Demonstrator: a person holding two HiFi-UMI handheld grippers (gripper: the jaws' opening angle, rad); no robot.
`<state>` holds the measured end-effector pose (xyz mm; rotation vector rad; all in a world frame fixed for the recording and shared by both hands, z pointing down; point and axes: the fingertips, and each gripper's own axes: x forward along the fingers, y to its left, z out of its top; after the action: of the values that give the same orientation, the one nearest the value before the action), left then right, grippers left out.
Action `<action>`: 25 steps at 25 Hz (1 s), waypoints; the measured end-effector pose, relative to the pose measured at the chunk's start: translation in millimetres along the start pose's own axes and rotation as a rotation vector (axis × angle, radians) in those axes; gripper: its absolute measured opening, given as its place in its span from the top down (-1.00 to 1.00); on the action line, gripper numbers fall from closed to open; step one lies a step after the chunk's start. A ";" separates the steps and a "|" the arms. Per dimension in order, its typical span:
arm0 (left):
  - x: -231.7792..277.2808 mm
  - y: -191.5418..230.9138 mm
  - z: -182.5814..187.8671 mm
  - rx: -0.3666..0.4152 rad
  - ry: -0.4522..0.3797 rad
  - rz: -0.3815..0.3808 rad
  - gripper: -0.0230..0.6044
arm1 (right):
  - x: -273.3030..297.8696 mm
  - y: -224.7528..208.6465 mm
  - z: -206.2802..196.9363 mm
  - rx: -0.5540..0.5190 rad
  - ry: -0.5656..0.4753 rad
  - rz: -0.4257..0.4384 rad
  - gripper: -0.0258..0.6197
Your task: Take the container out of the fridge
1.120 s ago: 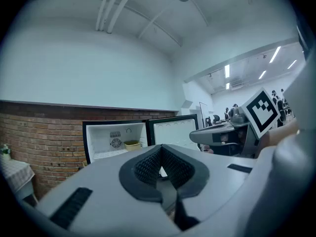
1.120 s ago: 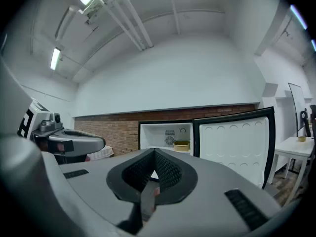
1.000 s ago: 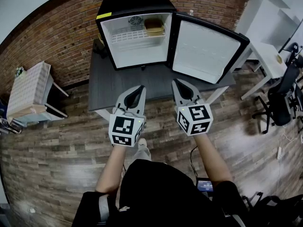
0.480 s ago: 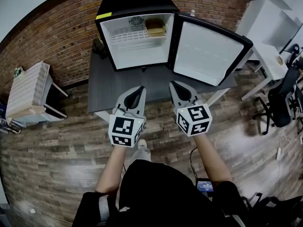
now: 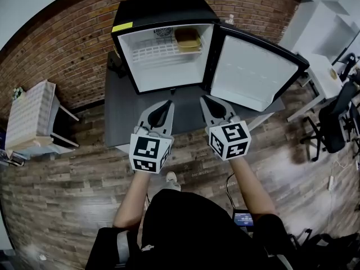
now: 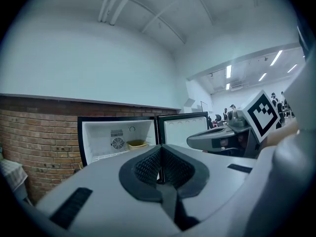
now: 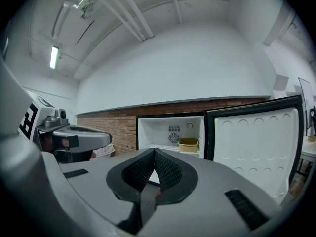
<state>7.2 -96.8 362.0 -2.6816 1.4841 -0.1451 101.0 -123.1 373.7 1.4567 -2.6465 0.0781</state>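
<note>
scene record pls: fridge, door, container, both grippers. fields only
fridge: black mini fridge on a dark table, brick wall behind
door: open, swung to the right
container: yellowish, on the wire shelf, upper right of the interior, untouched
left gripper: jaws together, empty, short of the fridge
right gripper: jaws together, empty, short of the fridge
task state: container not yet taken out
</note>
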 end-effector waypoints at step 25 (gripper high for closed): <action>63.0 124.2 -14.5 -0.037 0.004 -0.093 0.88 | 135.2 -2.2 16.2 -0.022 0.059 -0.075 0.80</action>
<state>-65.7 -216.3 365.8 -2.7822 1.3762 -0.1297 29.9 -239.3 375.2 1.5208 -2.5357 0.0837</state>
